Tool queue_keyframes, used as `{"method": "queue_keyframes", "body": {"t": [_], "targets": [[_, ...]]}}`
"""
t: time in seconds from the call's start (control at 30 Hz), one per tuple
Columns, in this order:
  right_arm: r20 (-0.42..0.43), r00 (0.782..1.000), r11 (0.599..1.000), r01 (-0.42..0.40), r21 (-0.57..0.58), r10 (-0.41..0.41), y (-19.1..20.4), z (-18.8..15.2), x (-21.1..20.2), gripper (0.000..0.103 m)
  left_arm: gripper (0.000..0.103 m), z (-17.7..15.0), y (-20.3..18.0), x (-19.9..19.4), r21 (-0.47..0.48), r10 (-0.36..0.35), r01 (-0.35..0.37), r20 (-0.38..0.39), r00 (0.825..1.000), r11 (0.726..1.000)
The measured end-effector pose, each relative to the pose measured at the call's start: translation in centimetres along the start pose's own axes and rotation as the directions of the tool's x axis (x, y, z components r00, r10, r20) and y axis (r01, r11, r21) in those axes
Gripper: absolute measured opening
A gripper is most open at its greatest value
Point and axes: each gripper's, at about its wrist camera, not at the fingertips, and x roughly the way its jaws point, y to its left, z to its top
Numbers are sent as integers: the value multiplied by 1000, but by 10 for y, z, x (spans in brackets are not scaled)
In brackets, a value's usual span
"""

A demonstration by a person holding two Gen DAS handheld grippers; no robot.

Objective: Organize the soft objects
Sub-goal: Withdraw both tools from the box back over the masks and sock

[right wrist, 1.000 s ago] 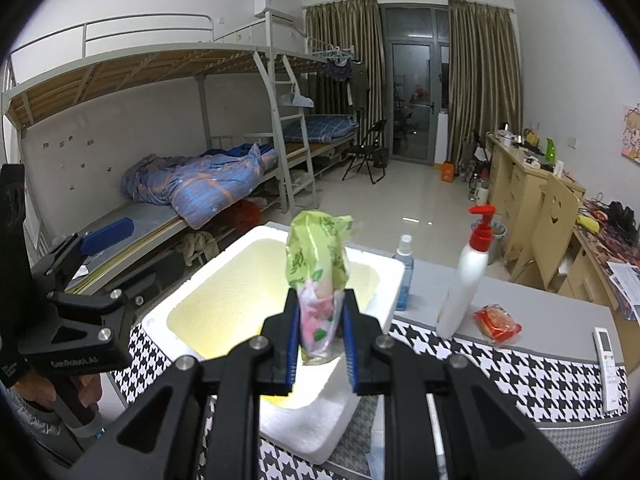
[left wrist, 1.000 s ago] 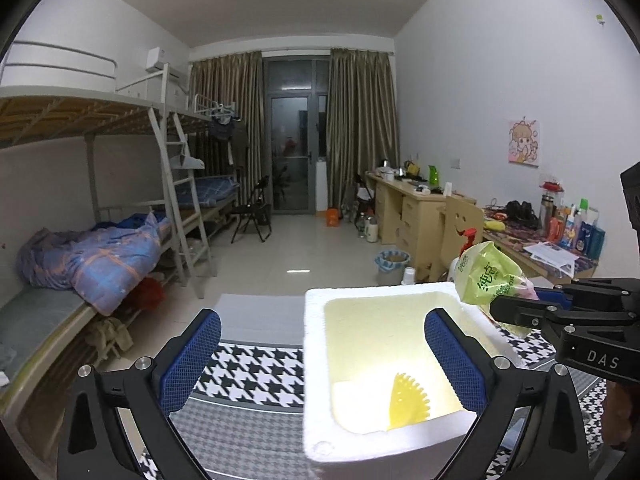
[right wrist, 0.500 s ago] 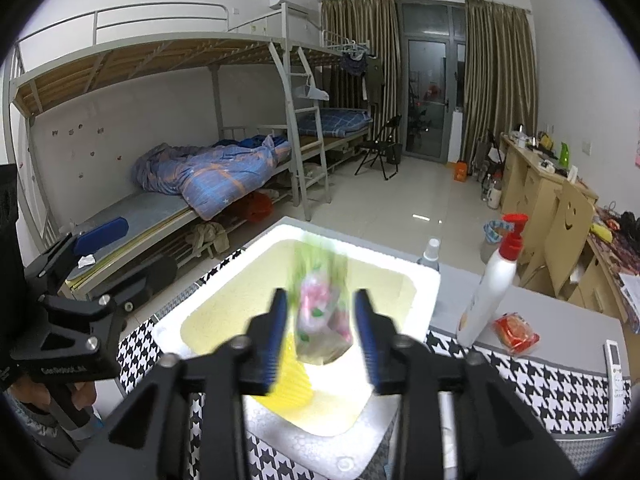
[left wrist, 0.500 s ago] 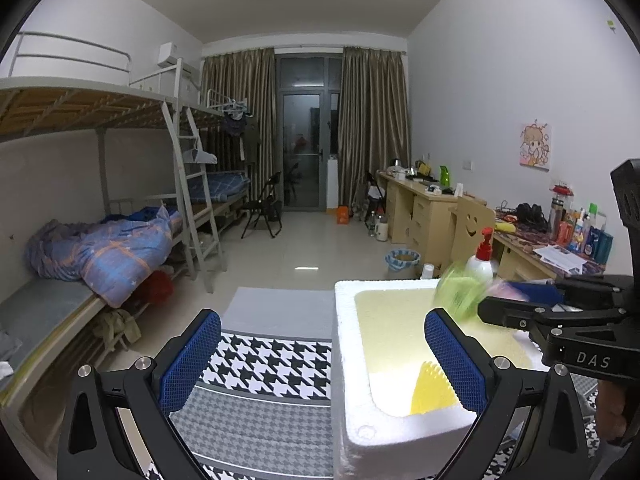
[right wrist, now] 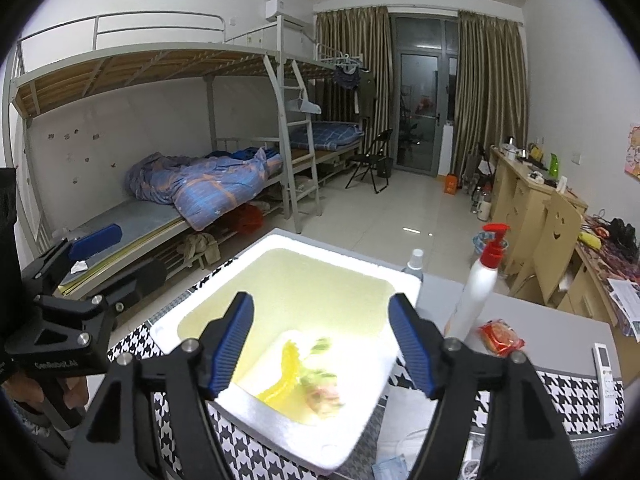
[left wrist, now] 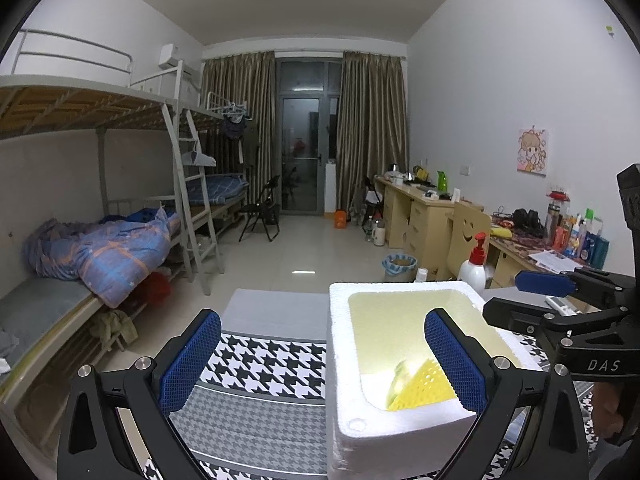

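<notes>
Release | my right gripper (right wrist: 320,340) now gapes wide, green packet (right wrist: 322,388) dropped into foam box (right wrist: 400,280) beside yellow comb (right wrist: 288,364) | left gripper (left wrist: 320,364) spread, empty | next soft item.

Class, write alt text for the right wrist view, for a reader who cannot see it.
The open right gripper hangs above a white foam box, where a blurred green packet lies beside a yellow scoop. A pump bottle and a red snack pack sit to the right, with bunk beds behind.
</notes>
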Motion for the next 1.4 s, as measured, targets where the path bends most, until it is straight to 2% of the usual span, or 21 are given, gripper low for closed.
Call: {"method": "queue_keyframes", "body": {"t": [0.4,0.87,1.4], "targets": [[50,996,997,77,11,-78,-17,-9,-27,96,102,0,-21,-17,16,-15,15,16,1000,1000],[105,987,993,116,22,-118,-26,-22,-62,96,102,5,-50,-41,52,-47,44,50,998,998],[156,963,974,207,89,-219,-43,-55,-114,97,102,-2,-83,-67,99,-161,153,78,984,983]]}}
